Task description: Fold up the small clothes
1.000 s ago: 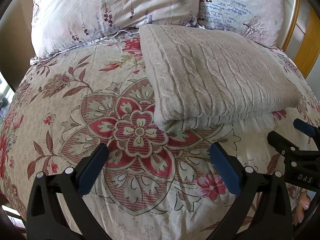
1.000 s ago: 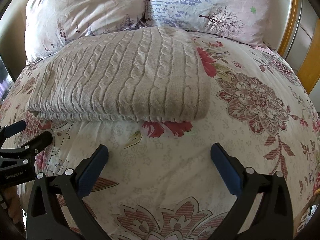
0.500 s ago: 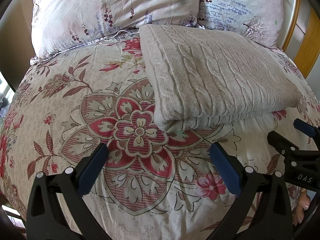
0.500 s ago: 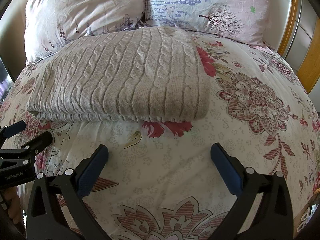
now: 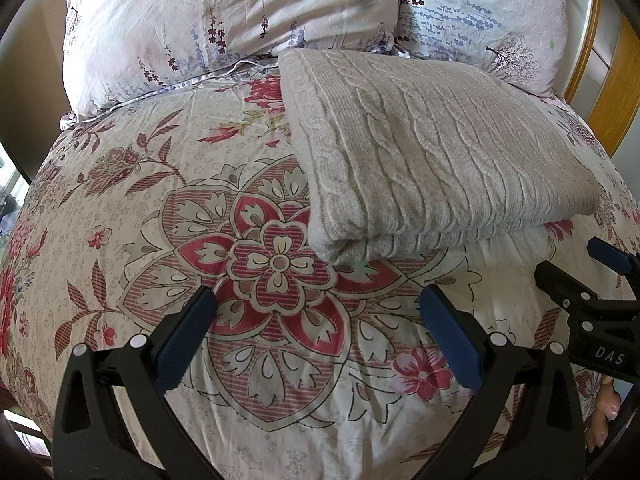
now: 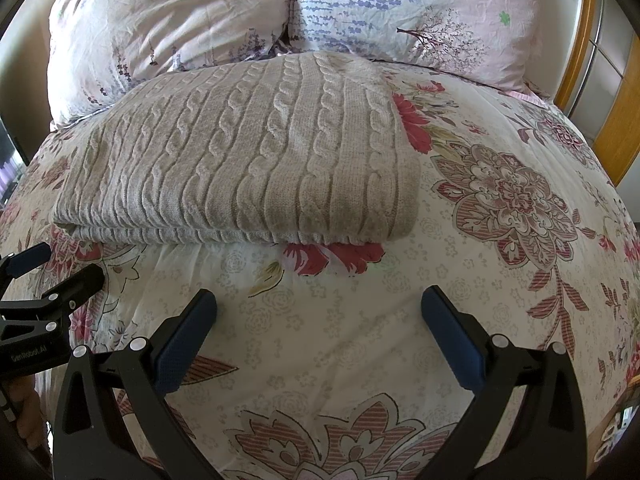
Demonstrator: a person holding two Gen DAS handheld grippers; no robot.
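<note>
A folded sweater (image 5: 432, 152) is laid on the quilt (image 5: 160, 208) before the pillows (image 5: 224, 20); nearer, clear of it, the left gripper (image 5: 318, 328) and right gripper (image 6: 318, 328) are held agape, empty

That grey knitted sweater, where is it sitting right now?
The folded sweater lies on the floral duvet, its far edge against the two pillows, ahead of both open hand-held grippers; neither touches it.
</note>
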